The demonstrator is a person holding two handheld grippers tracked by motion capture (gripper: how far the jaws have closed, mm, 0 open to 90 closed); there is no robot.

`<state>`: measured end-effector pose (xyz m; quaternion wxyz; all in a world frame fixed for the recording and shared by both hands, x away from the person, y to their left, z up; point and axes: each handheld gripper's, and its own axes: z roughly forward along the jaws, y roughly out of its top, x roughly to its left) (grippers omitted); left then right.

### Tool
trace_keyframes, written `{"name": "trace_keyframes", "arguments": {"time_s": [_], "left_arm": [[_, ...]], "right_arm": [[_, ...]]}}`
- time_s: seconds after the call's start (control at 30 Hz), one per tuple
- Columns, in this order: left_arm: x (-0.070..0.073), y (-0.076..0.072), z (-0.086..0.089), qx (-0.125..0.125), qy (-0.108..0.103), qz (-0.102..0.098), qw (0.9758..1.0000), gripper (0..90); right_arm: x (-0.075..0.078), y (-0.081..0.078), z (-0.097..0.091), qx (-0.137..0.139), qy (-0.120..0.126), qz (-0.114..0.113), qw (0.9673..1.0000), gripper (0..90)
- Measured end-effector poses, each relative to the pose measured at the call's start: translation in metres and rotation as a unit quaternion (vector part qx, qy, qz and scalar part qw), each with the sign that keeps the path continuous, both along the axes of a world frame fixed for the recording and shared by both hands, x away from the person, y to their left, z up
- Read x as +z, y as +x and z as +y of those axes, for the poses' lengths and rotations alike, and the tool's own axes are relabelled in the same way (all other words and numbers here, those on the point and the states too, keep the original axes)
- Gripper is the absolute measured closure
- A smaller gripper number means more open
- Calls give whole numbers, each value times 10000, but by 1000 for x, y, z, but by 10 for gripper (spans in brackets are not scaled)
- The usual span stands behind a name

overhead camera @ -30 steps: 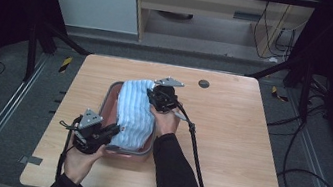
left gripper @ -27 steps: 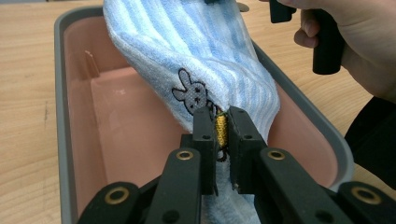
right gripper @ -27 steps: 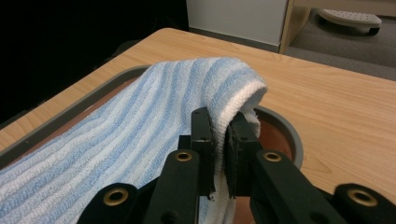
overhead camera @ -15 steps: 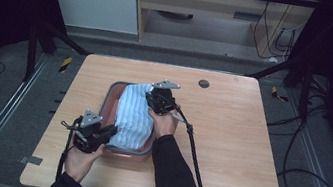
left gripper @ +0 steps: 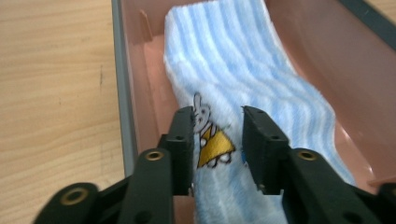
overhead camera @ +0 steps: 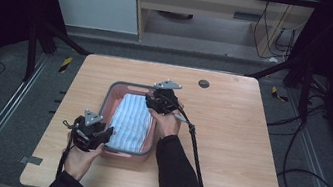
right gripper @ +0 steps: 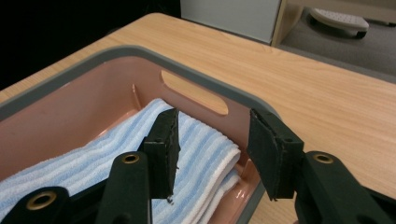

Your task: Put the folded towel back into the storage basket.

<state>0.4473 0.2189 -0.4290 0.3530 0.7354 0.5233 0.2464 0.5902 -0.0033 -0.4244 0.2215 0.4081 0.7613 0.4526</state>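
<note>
Towel (left gripper: 243, 70) lying folded in bin (overhead camera: 112, 96) — soft, light, likely pinchable at its edge — both grippers (left gripper: 218, 144) (right gripper: 219, 154) gaping, holding nothing.

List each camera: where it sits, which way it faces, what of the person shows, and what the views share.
High view: above the person's side, looking forward and down on the table; both forearms and the left tool and right tool show.
Left gripper view: rides the left tool, looking along open jaws at the striped towel.
Right gripper view: rides the right tool, jaws open over the pink basin rim.
Shared: towel and basin appear in all three.
</note>
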Motion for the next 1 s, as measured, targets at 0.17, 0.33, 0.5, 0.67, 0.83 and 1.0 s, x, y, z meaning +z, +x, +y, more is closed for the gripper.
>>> {"name": "trace_keyframes", "arguments": {"time_s": [0.17,0.33,0.5,0.67,0.83,1.0], "left_arm": [[14,-4,2,-111,-210,-263,9994,558],[14,-1,8,-106,-249,-212,9994,567],[10,0,7,-202,-87,-148,9996,621],[13,-2,8,-345,-2,-420,9985,599],[19,-4,23,-405,-89,-819,9958,510],[20,-4,47,-377,-38,-956,9947,393]], "right_arm": [[6,-4,-8,-26,105,-166,9998,498],[14,-10,-19,-37,207,-266,9994,446],[21,-18,-32,-56,270,-368,9989,442],[24,-29,-47,-12,293,-446,9986,419],[23,-42,-66,118,299,-440,9985,337],[11,-55,-98,78,333,-258,9991,270]]}}
